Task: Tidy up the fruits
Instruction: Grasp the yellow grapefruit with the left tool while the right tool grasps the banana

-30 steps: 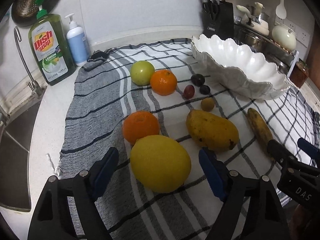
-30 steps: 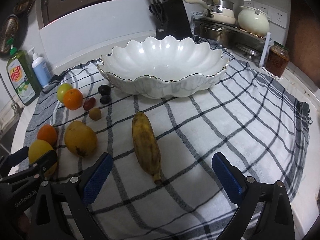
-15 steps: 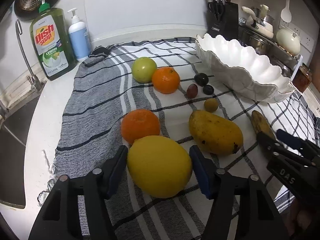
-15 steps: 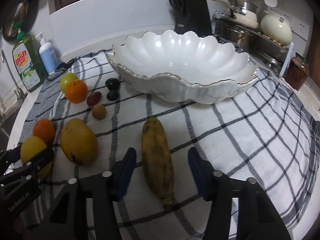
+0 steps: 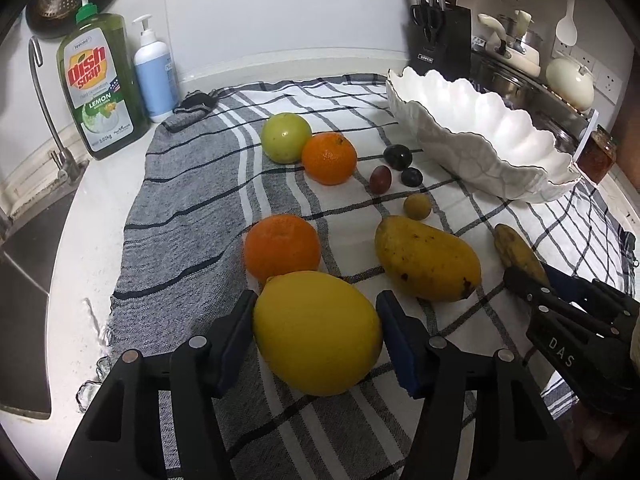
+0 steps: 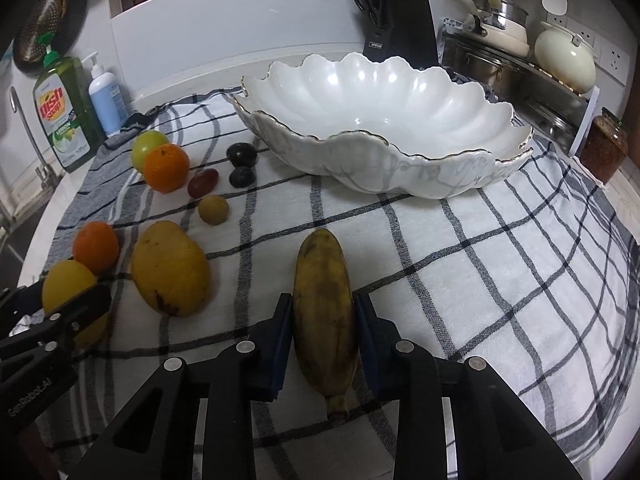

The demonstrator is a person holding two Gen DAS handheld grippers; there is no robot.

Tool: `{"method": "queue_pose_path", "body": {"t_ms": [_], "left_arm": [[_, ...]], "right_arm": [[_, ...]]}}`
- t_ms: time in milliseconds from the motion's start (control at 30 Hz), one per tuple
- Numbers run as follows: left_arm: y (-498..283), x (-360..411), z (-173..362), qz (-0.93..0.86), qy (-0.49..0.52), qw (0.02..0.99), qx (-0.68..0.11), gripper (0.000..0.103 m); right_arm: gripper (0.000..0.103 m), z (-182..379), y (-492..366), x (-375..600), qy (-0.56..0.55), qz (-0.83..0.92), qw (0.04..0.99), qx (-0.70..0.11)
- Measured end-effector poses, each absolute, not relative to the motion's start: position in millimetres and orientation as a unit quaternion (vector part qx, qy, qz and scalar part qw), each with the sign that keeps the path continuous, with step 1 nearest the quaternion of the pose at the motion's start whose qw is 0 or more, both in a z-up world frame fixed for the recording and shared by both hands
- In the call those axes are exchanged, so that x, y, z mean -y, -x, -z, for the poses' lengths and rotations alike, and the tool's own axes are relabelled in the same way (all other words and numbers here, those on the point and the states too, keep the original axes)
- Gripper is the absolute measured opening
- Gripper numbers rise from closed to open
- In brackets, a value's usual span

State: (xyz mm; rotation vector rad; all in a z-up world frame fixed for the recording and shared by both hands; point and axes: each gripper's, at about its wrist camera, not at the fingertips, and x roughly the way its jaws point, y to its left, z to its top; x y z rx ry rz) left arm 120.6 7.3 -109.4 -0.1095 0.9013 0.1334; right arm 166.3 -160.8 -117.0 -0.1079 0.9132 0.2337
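Observation:
My left gripper (image 5: pixel 316 332) is shut on a big yellow lemon (image 5: pixel 316 332) that rests on the checked cloth. My right gripper (image 6: pixel 322 336) is shut on a brown-spotted banana (image 6: pixel 324 308), also lying on the cloth. The white scalloped bowl (image 6: pixel 400 160) stands empty behind the banana. A mango (image 5: pixel 428 264), two oranges (image 5: pixel 282 244) (image 5: pixel 329 158), a green apple (image 5: pixel 286 136), a small yellow fruit (image 5: pixel 417 207) and three dark small fruits (image 5: pixel 397 157) lie loose on the cloth. In the right wrist view the left gripper (image 6: pixel 52 312) and lemon show at far left.
A dish soap bottle (image 5: pixel 100 88) and a blue pump bottle (image 5: pixel 154 76) stand at the back left by the sink (image 5: pixel 24 264). A knife block (image 5: pixel 440 36), pots and a jar (image 6: pixel 602 152) stand behind and right of the bowl.
Both grippers have moved forward and closed, the left onto the lemon and the right onto the banana. The fruits have not left the cloth.

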Motion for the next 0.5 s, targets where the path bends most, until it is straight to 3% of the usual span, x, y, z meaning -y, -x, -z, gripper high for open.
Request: {"method": "queue_pose_path", "body": {"t_ms": [500], "left_arm": [[-107,-3,85,-0.047,0.039,0.908,-0.416,0.059]], "right_arm": [[0.031,91,-150,166,0.034,-0.116,0.898,-0.422]]}}
